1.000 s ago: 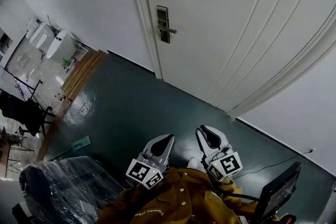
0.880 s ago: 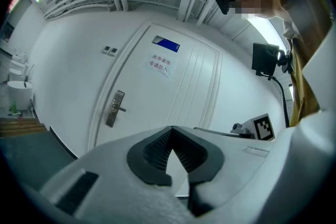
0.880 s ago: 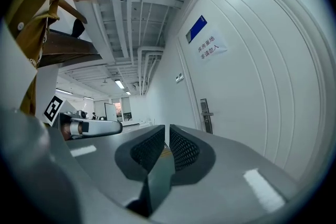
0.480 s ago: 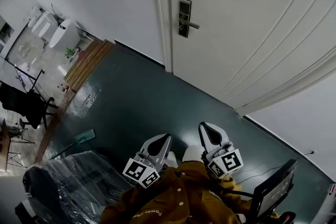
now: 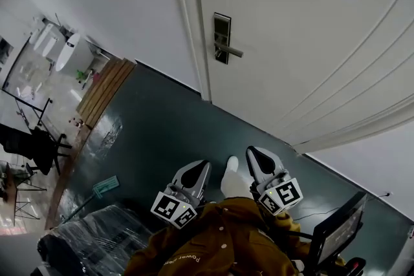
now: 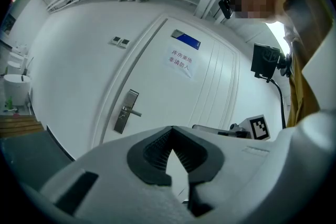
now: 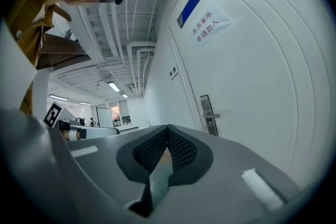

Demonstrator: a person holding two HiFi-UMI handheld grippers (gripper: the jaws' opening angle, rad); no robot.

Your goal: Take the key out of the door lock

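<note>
Two shut, empty claws: left gripper and right gripper hang low, well apart from the door lock — key too small to see — approach stage, I judge; next, reach up and open one.
</note>
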